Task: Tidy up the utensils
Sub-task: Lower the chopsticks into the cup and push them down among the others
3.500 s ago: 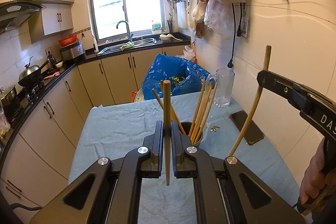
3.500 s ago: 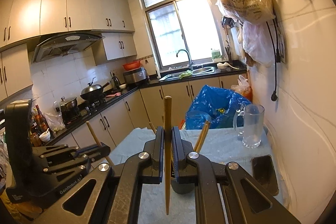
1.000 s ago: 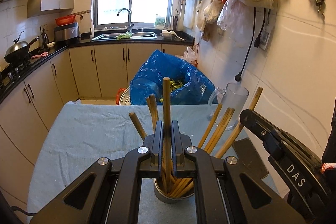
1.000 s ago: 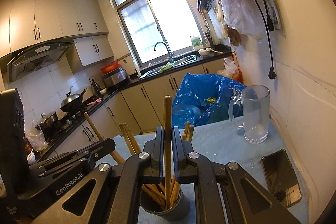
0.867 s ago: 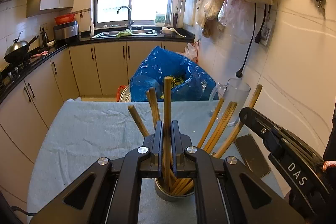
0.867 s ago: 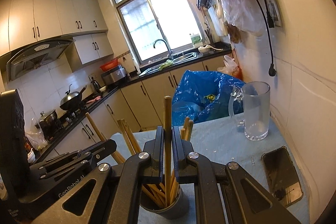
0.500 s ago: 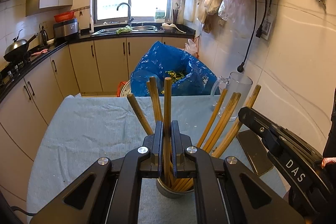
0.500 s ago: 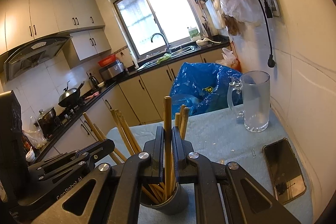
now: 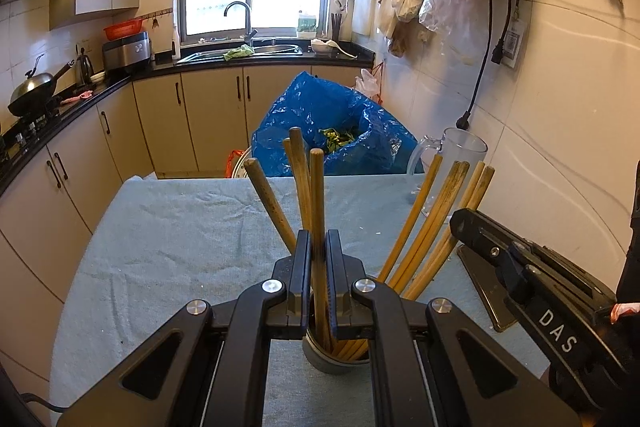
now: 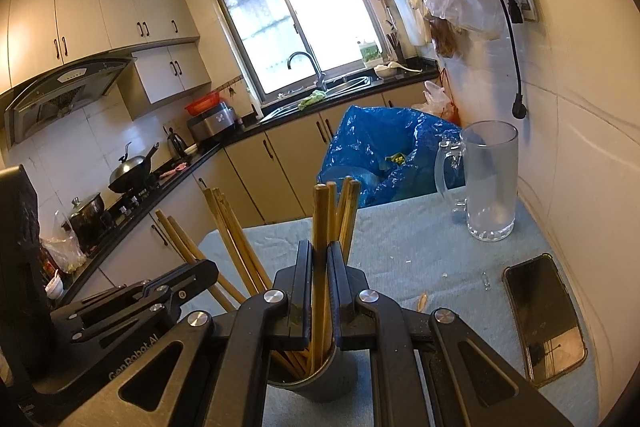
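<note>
A grey metal cup (image 9: pixel 320 359) stands on the blue-grey tablecloth (image 9: pixel 180 247) with several wooden chopsticks (image 9: pixel 424 227) fanned out of it. My left gripper (image 9: pixel 318 247) is shut on one upright chopstick (image 9: pixel 317 195) whose lower end reaches into the cup. My right gripper (image 10: pixel 319 255) is shut on another upright chopstick (image 10: pixel 320 219), its lower end also inside the cup (image 10: pixel 320 383). The right gripper also shows at the right edge of the left wrist view (image 9: pixel 520 275), and the left gripper at the left of the right wrist view (image 10: pixel 132 303).
A glass mug (image 10: pixel 488 183) stands at the table's far right by the tiled wall. A black phone (image 10: pixel 544 311) lies right of the cup. A blue bin bag (image 9: pixel 332 131) stands behind the table. Kitchen counters run along the left.
Both grippers have come down and closer over the cup, each lowering its chopstick from above the table into the cup among the others.
</note>
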